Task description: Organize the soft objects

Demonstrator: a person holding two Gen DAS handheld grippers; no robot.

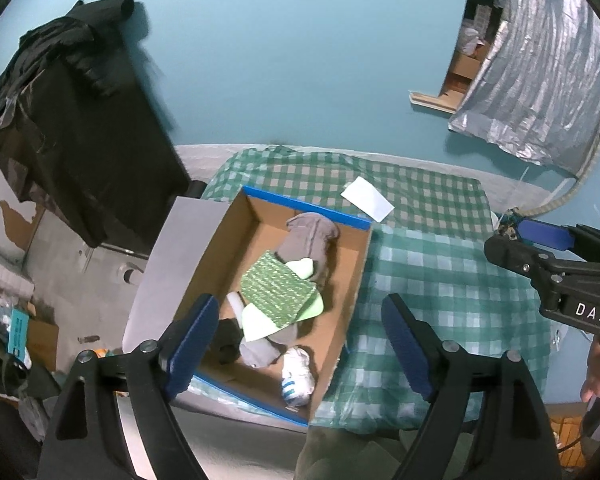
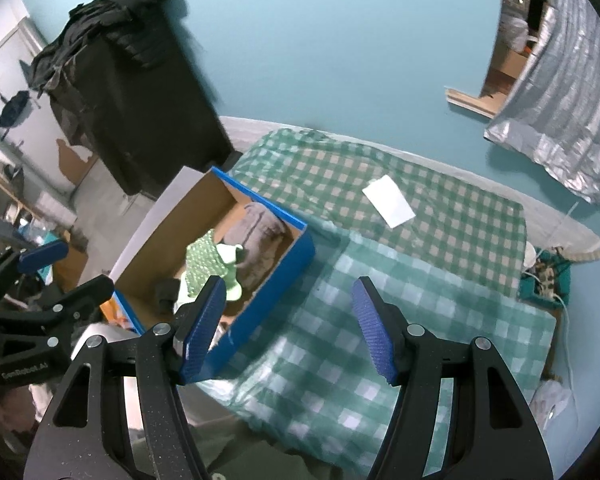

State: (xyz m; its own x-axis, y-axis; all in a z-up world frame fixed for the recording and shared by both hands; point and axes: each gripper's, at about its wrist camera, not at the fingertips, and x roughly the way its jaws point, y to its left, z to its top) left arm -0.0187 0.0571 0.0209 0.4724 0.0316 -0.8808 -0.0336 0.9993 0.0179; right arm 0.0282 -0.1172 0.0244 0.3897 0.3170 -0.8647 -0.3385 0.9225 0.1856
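Two grippers are hovering above the bench, and we are holding one in each hand. We are keeping the left gripper (image 1: 302, 344) with its blue fingers (image 1: 194, 340) spread wide and nothing between the pads; below and between them the open cardboard box (image 1: 352, 280) with blue outer walls is sitting on the green checked cloth (image 1: 440, 280). Inside the box, just ahead of the left finger, a green patterned cloth (image 1: 276, 292) is lying on top of the pile, partly covering a grey rolled garment (image 1: 312, 240) farther from the fingers. A white sock with blue stripes (image 1: 298, 376) is resting in the near corner, between the fingers, beside a dark bundle (image 1: 224, 344) close to the left pad. We are holding the right gripper (image 2: 288, 328) with its fingers (image 2: 374, 332) apart as well, pinching nothing, over bare checked cloth just to the right of the box. Well beyond both sets of fingers a white sheet of paper (image 1: 368, 198) is lying flat on the cloth.
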